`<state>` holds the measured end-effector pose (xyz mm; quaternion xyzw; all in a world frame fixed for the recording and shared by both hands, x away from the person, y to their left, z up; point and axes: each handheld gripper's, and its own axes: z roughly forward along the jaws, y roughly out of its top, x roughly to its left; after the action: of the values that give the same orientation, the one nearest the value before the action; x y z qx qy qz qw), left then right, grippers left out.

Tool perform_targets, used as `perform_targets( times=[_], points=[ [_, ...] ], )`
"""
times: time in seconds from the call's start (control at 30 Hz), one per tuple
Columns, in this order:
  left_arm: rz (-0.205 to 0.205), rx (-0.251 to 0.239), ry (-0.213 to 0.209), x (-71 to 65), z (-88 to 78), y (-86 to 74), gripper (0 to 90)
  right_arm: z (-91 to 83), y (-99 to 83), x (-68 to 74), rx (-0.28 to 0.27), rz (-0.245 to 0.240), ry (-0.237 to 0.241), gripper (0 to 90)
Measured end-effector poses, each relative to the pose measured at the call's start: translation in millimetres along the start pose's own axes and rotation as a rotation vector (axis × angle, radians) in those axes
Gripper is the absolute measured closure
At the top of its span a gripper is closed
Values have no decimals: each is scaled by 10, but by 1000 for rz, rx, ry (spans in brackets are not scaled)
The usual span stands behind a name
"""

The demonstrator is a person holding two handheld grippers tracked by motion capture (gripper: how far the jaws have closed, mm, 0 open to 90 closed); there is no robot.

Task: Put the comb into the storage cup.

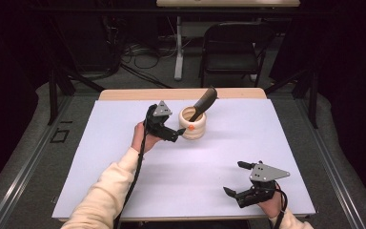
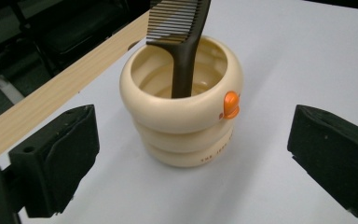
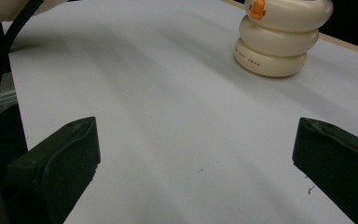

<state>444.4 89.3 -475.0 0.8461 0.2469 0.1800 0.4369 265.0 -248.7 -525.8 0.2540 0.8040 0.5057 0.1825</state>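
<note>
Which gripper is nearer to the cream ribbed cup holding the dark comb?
Left. The left gripper sits right beside the cream ribbed cup, jaws open toward it. The right gripper rests open far off, near the table's front right corner.

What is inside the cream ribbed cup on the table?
A dark comb stands in the cream ribbed cup, handle down, leaning against the rim, with its teeth above the cup. The cup's wall hides the handle's lower end and the cup's bottom.

comb (image 2: pixel 186 51) in cup (image 2: pixel 182 116) — mid-table
</note>
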Motion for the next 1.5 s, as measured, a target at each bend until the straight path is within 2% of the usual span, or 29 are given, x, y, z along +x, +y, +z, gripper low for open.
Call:
perform_targets(
  times=[0.23,0.57,0.77,1.03,1.5],
  points=[
    [-12,-1,17,5,-105,-57,0,-10,-3,-3,-1,-2,1,3],
    [-17,-12,43,-54,-285,-173,0,-17,1,5,-5,-5,1,3],
    [-33,-37,62,-72,-389,-229,0,-10,4,0,-4,-4,2,3],
    [-37,-58,95,-158,-505,-362,0,-16,8,7,-7,-4,3,3],
    [-50,-69,116,-296,-700,-585,0,-11,7,2,-5,-5,3,3]
  ],
)
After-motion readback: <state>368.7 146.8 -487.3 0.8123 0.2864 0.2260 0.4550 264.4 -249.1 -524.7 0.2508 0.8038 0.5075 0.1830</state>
